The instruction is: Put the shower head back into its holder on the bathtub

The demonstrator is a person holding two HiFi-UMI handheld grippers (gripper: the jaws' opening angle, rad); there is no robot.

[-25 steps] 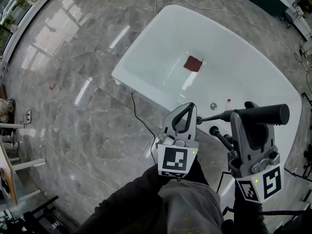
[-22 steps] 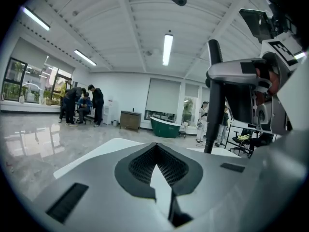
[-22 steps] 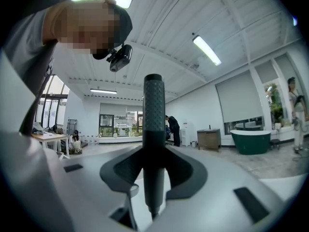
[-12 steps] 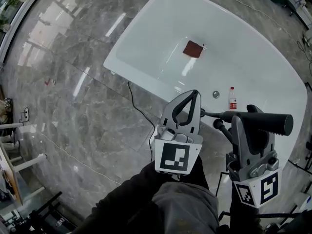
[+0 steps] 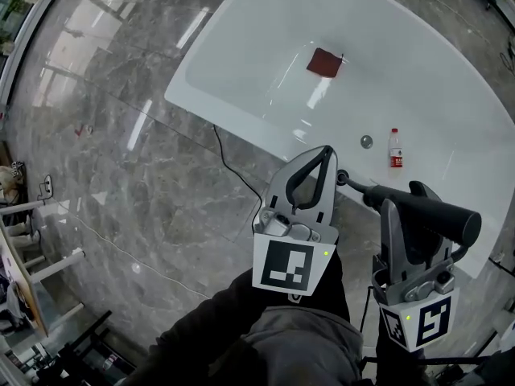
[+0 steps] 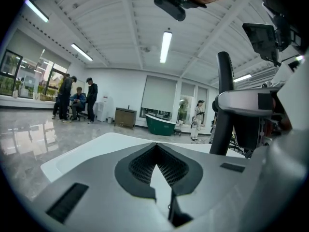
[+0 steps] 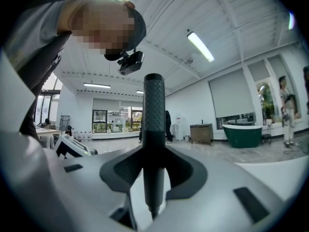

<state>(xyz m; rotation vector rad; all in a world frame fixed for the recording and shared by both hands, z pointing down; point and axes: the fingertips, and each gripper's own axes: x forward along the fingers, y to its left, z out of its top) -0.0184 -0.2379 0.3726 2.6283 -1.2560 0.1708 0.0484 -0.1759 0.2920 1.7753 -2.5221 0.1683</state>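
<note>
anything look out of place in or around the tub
Yes: a reddish-brown cloth lies on the bathtub floor and a small bottle stands by the drain. The shower head is clamped in the right gripper.

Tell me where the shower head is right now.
Head view, lower right: the shower head is clamped crosswise in the right gripper, by the bathtub rim.

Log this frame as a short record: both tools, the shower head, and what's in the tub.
left tool: shut, nothing between the jaws
right tool: shut on the dark grey shower head
white bathtub: below and ahead of both tools
in tub: dark red cloth; small clear bottle with a red label, upright
task state: shower head held, not in a holder
</note>
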